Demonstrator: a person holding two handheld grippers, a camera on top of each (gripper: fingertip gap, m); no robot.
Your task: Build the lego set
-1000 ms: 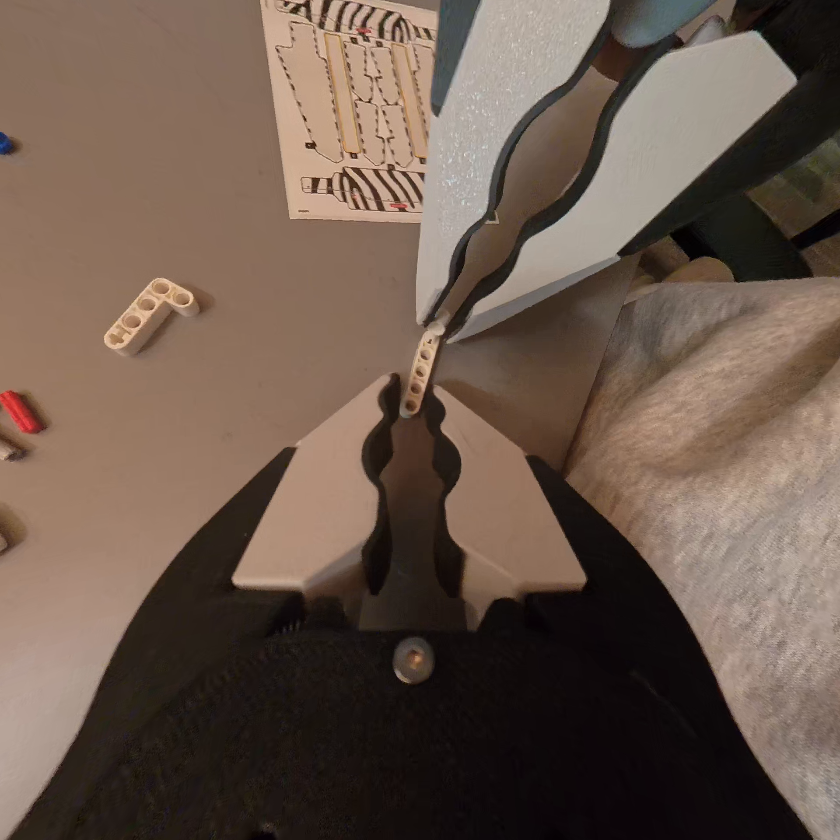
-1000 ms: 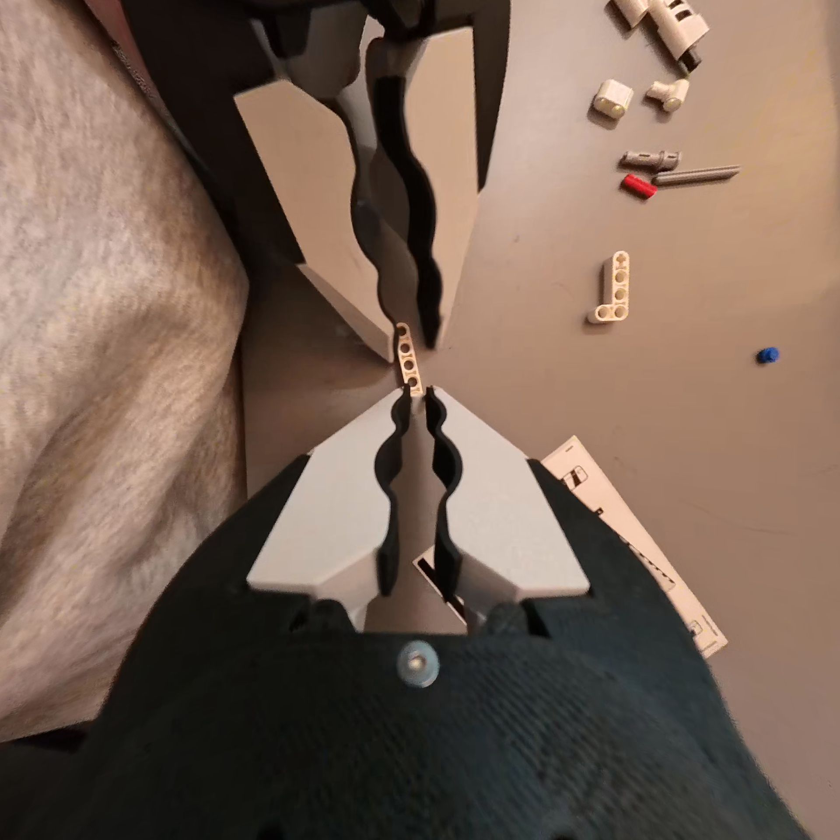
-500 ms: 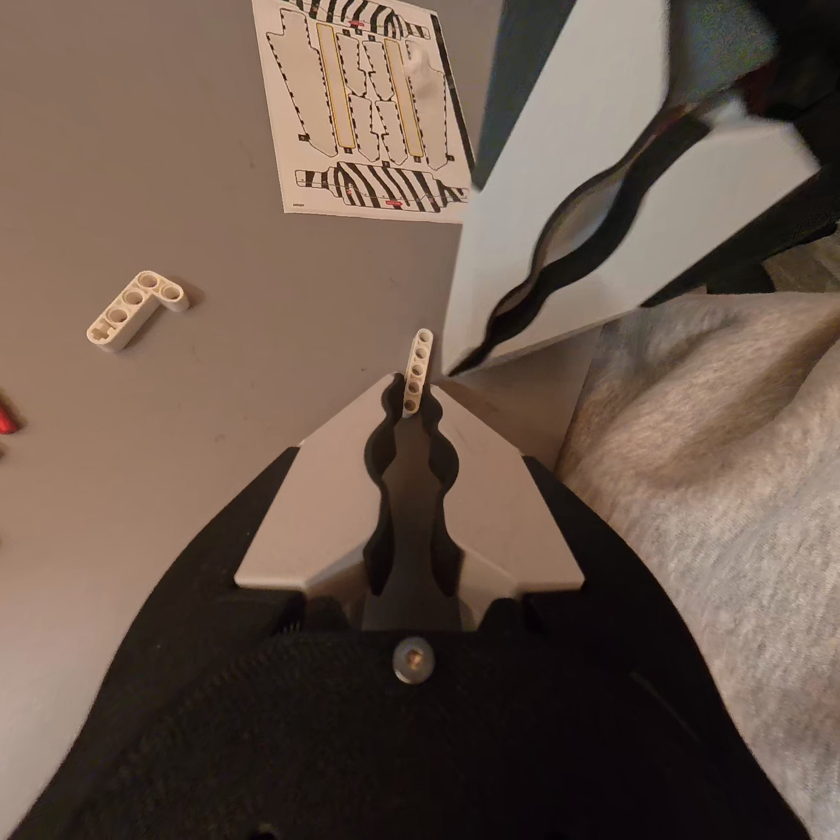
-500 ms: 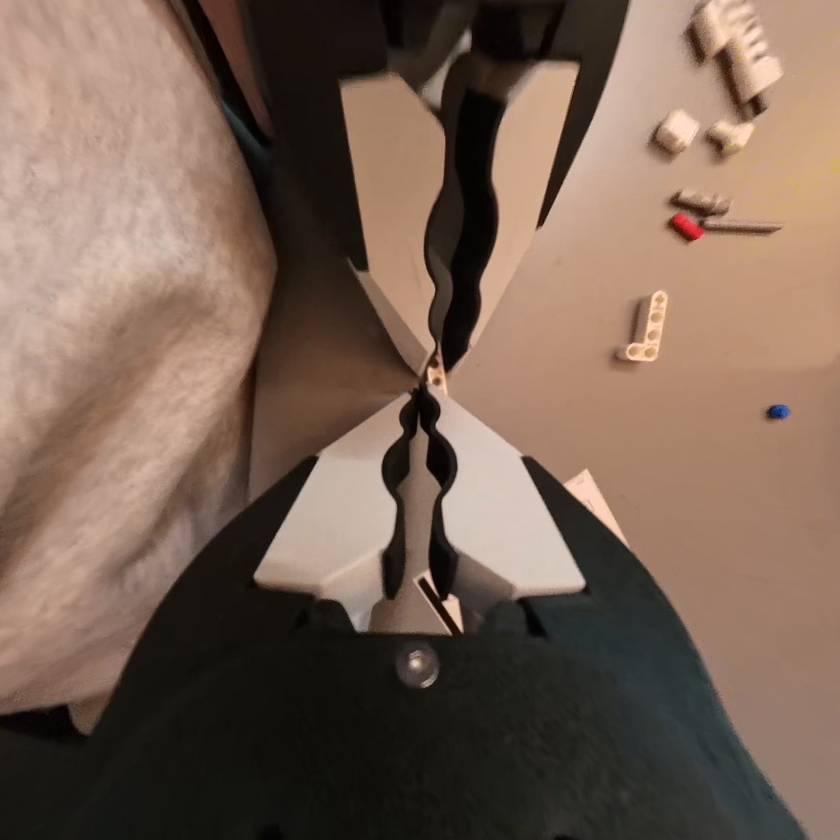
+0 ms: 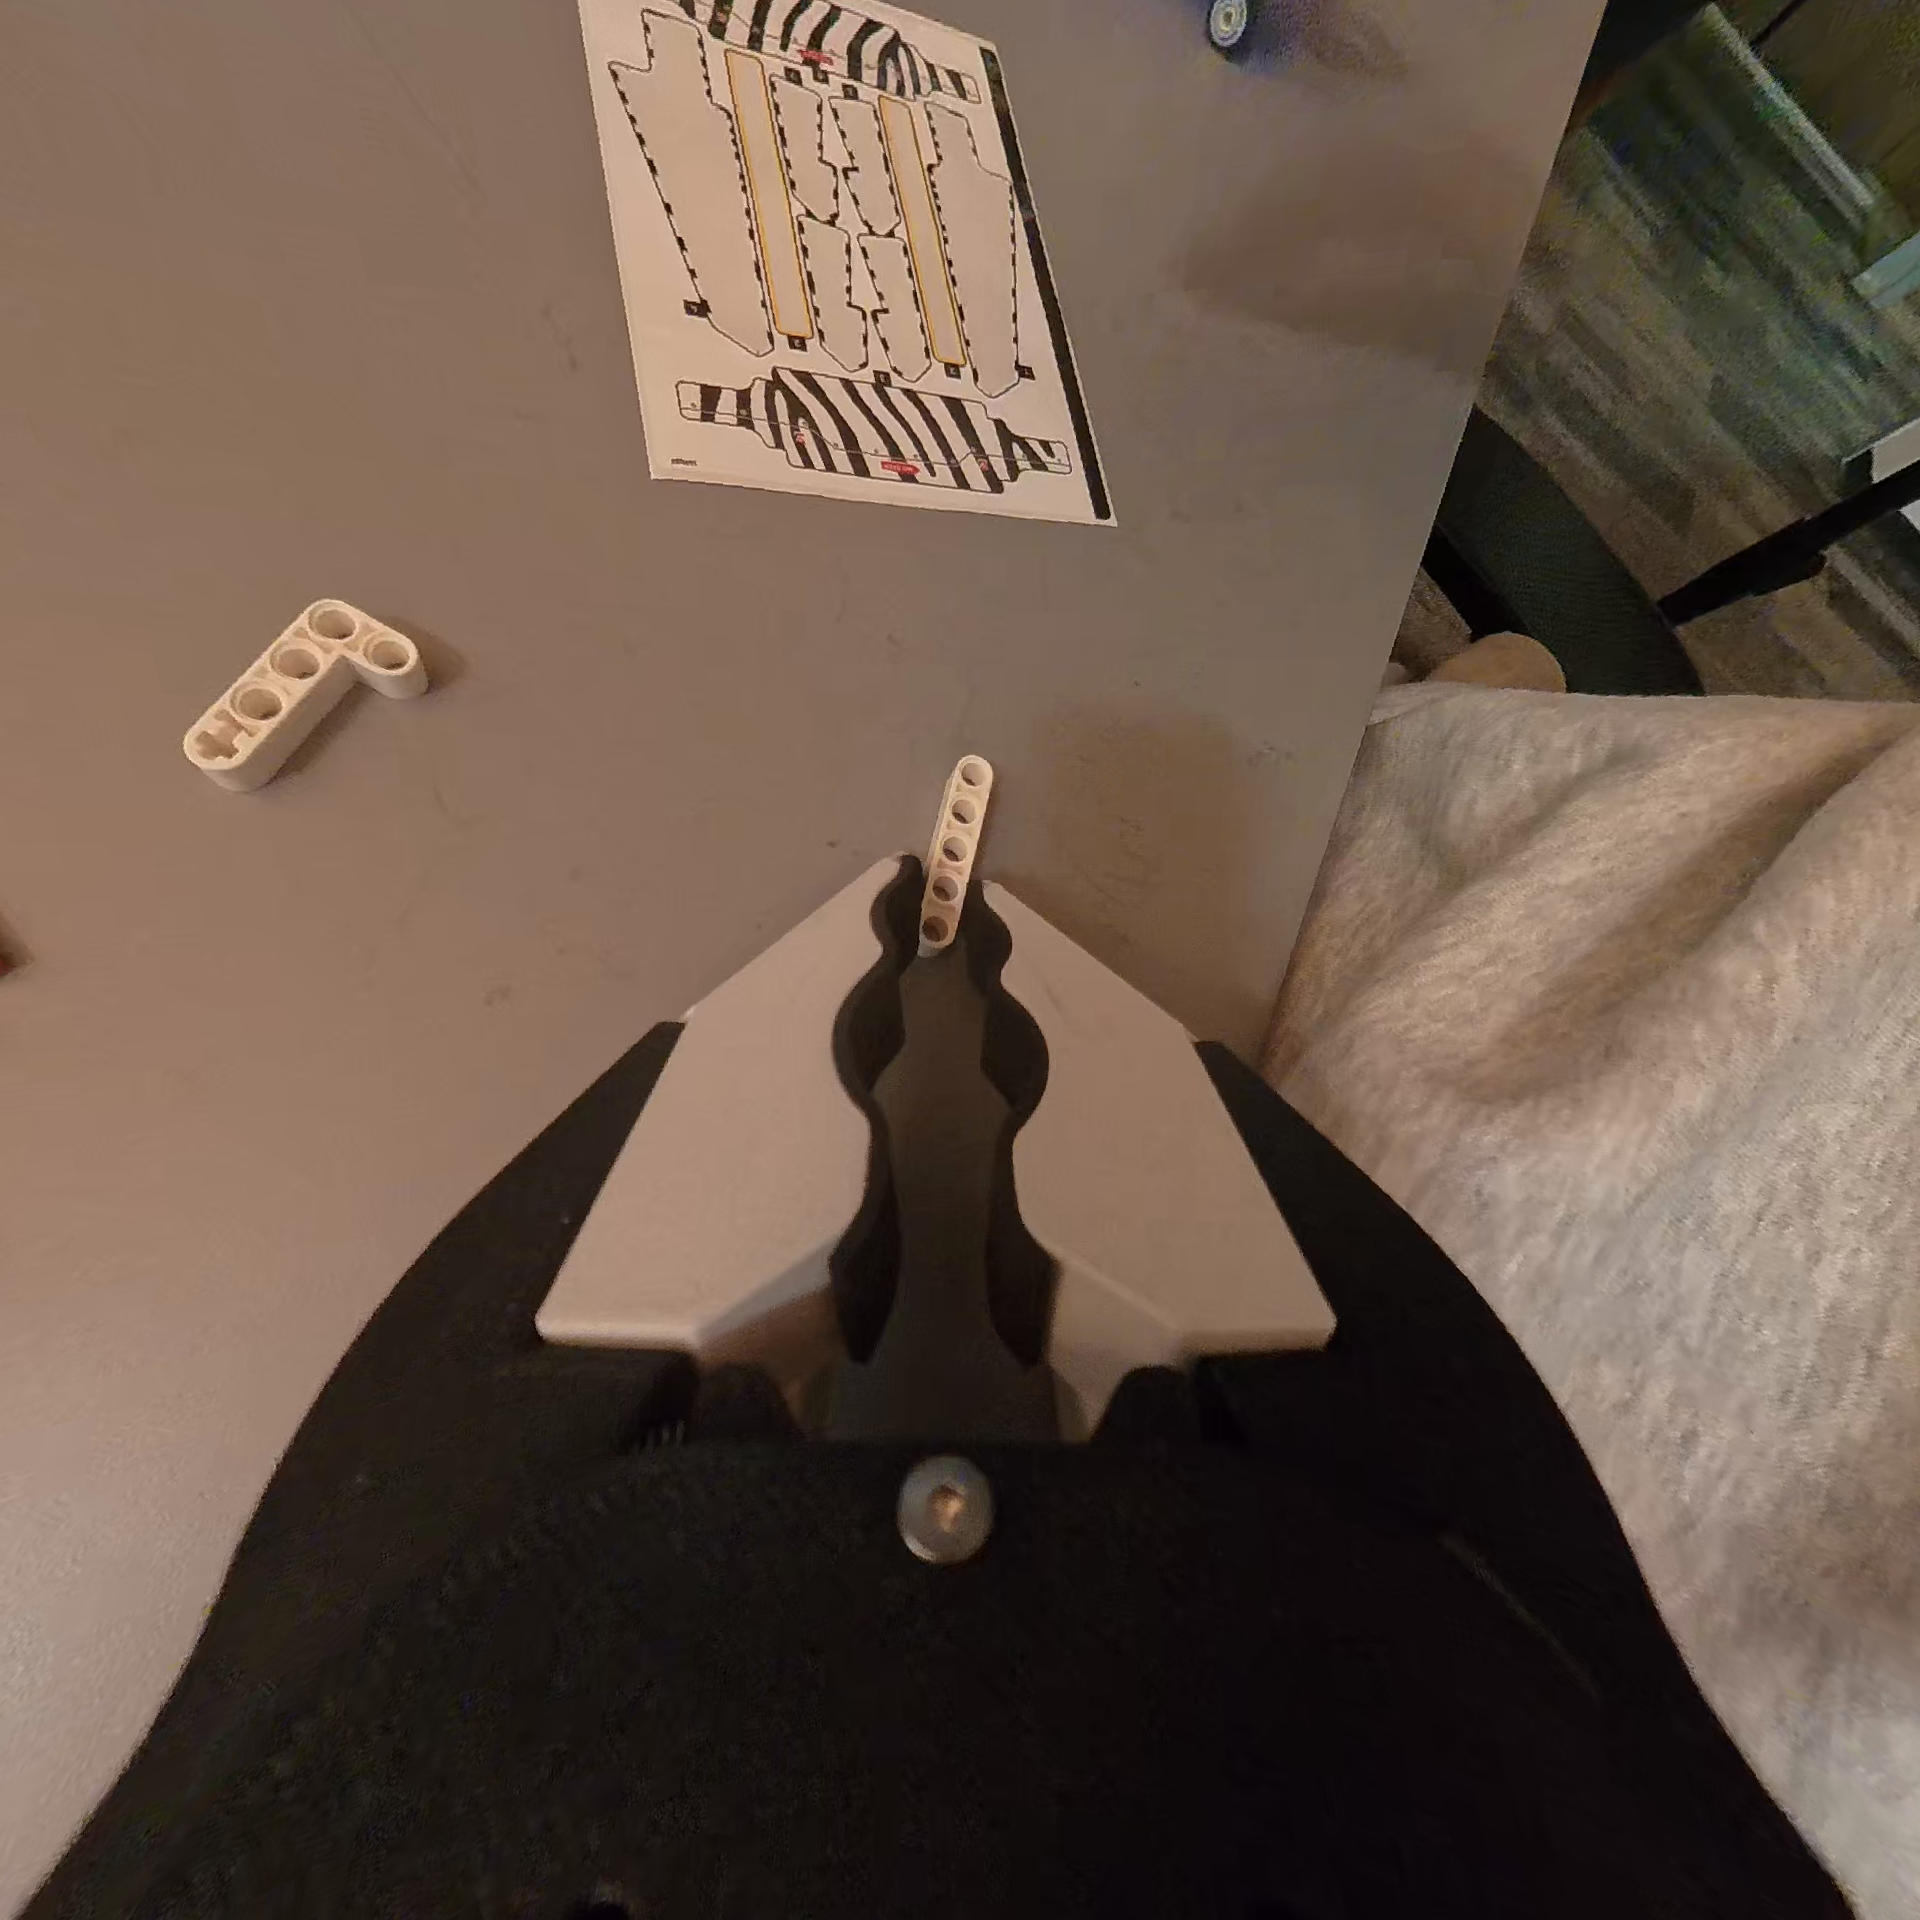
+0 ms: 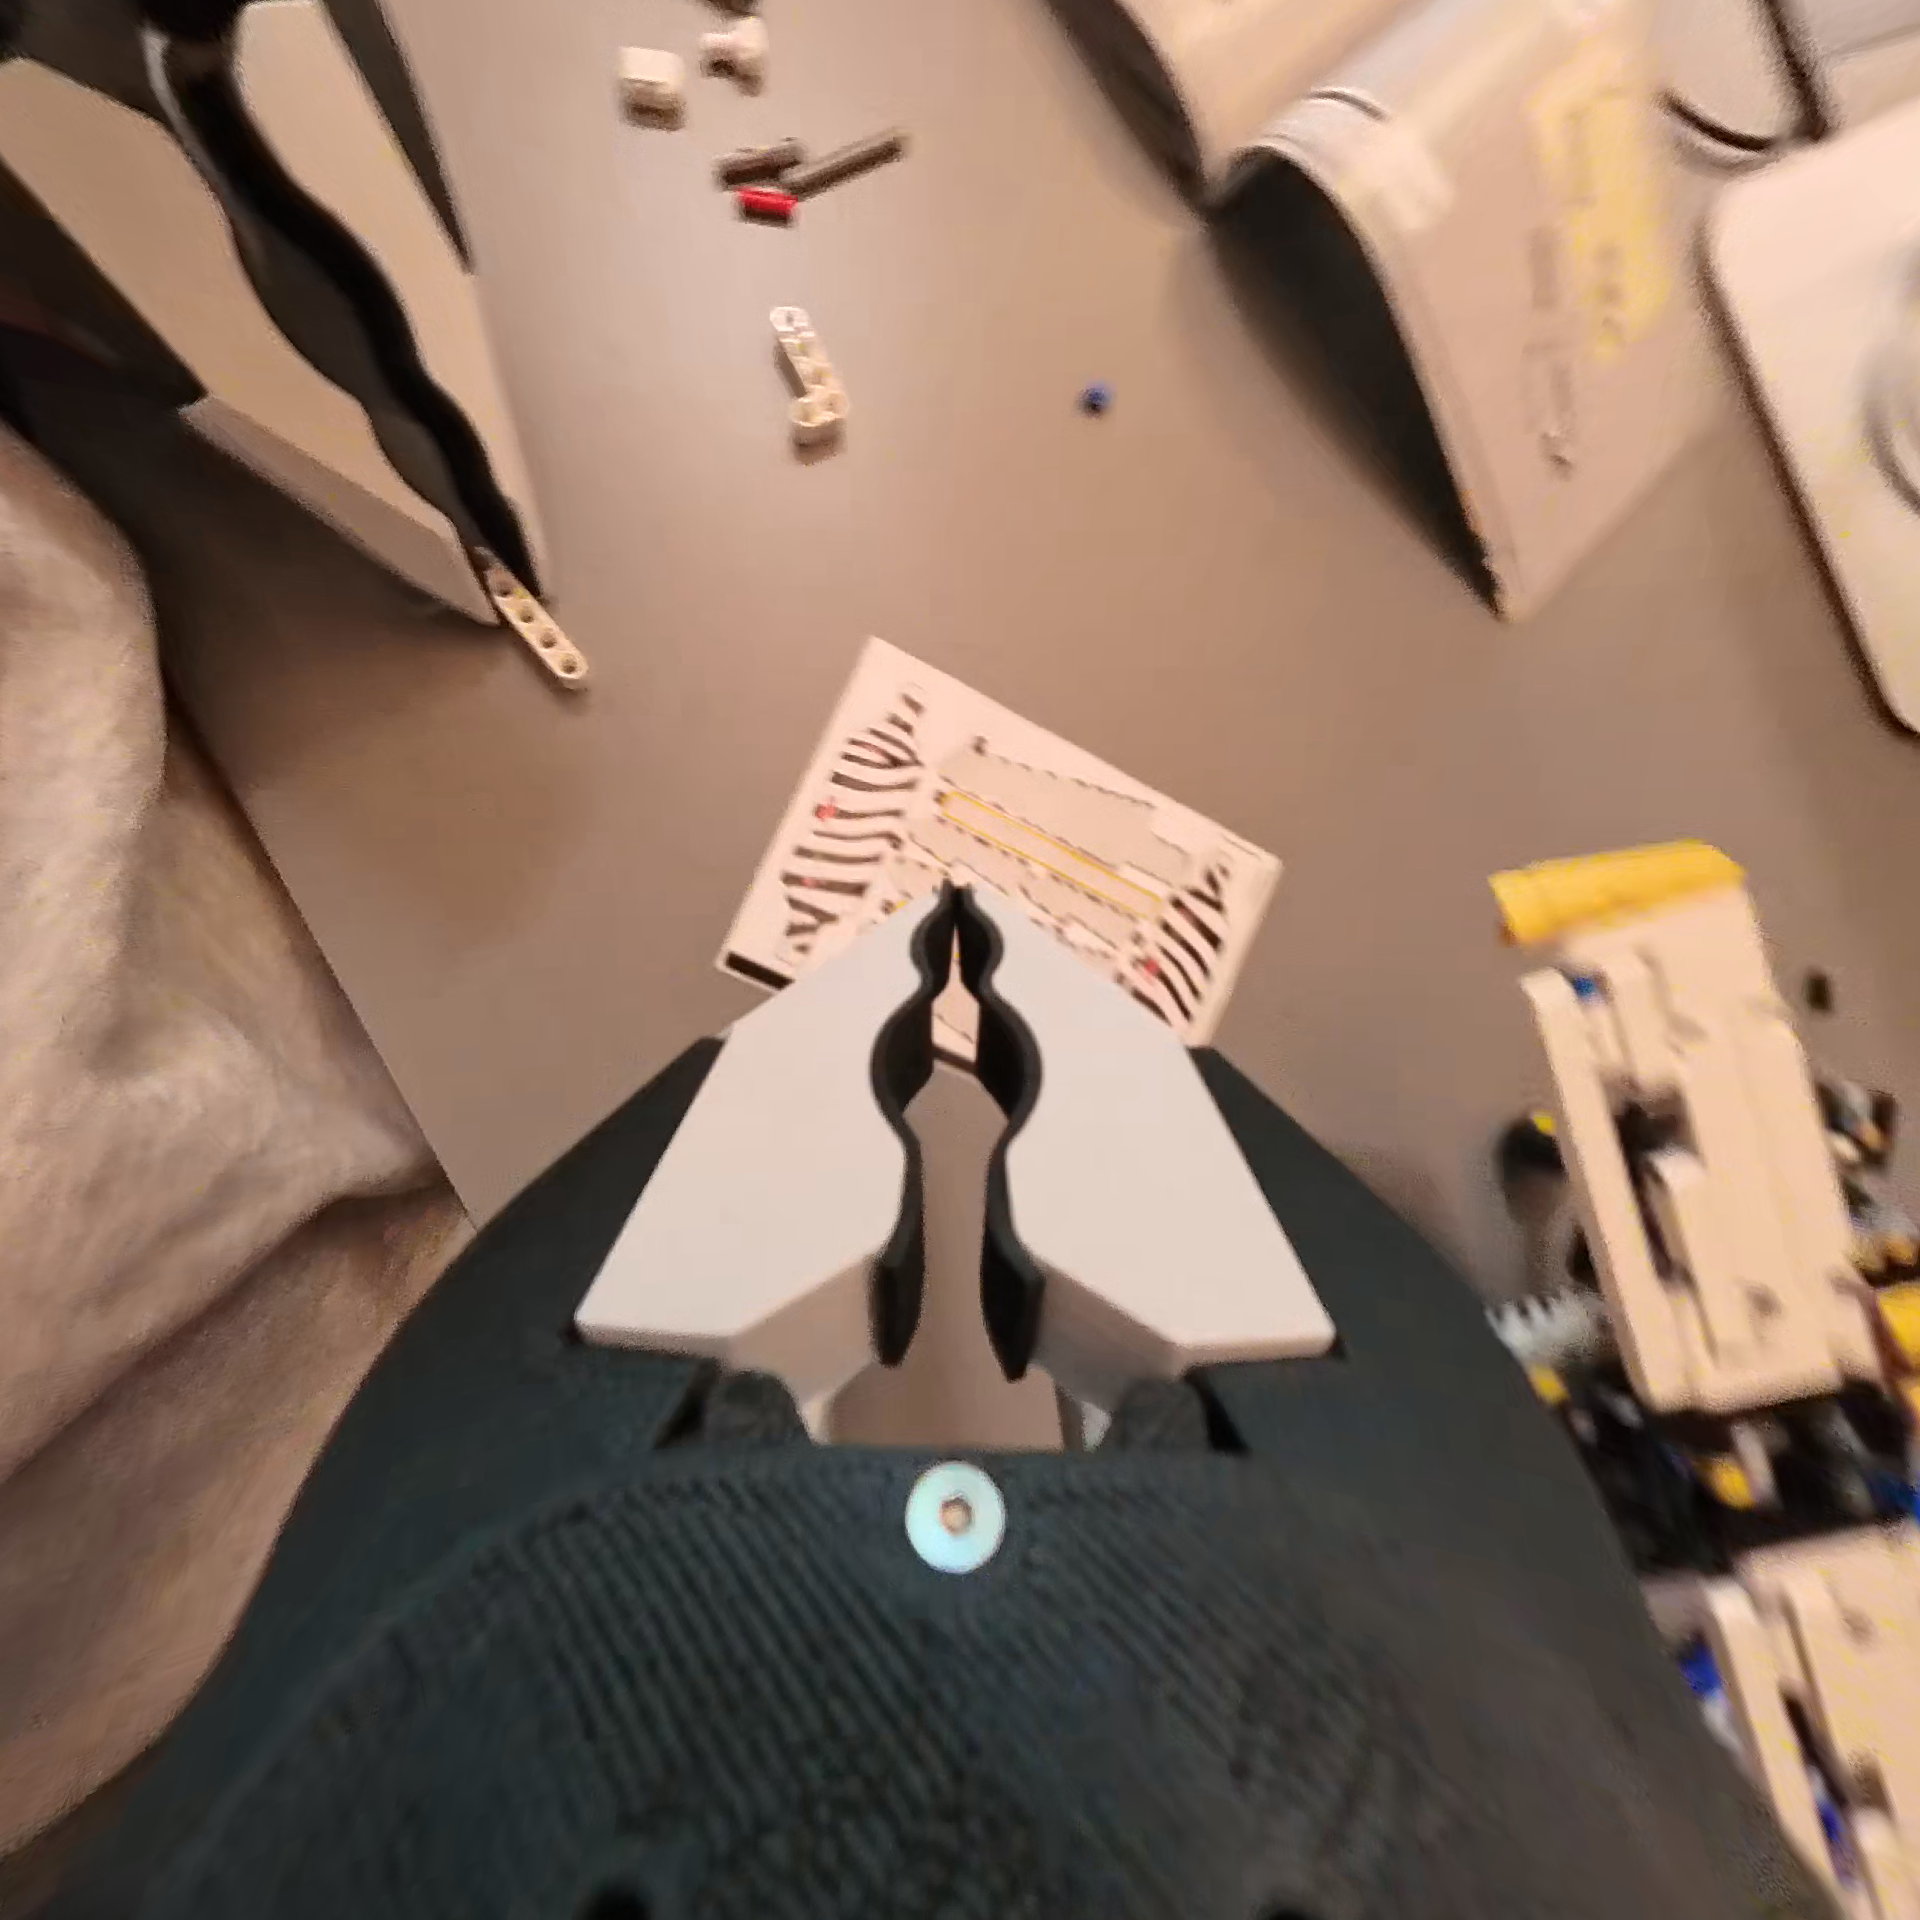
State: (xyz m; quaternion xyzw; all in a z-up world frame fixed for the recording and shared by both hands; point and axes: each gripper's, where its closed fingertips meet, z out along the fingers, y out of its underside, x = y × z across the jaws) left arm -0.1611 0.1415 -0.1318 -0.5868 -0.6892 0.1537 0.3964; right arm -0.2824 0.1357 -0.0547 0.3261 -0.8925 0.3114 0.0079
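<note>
White plastic is what the left tool (image 5: 951, 914) clamps: a thin, straight lego beam with a row of round holes (image 5: 956, 847), pinched by its near end so that most of its length sticks out past the tips, above the grey tabletop (image 5: 312, 312) near its edge. Held that way, the free holes face open air, which looks meant to leave room for a pin or another piece to be pushed in. From the right wrist view the same beam (image 6: 540, 629) juts from the left tool at upper left, well apart from the right tool (image 6: 954, 902), whose jaws are together at the tips with nothing between them, hovering over the printed sticker sheet with zebra stripes and yellow bars (image 6: 1049, 831). That view is blurred, suggesting quick travel, probably towards the next part. Loose pieces lie flat and spread out within reach: a white L-shaped lego beam with holes (image 5: 307, 691), and, in the right view, a small red pin (image 6: 767, 204), dark grey axles (image 6: 821, 161), a tiny blue stud (image 6: 1091, 397) and a partly built white, yellow and black lego model (image 6: 1683, 1184) at the right edge. A grey fleece sleeve (image 5: 1610, 1143) borders the tabletop.
</note>
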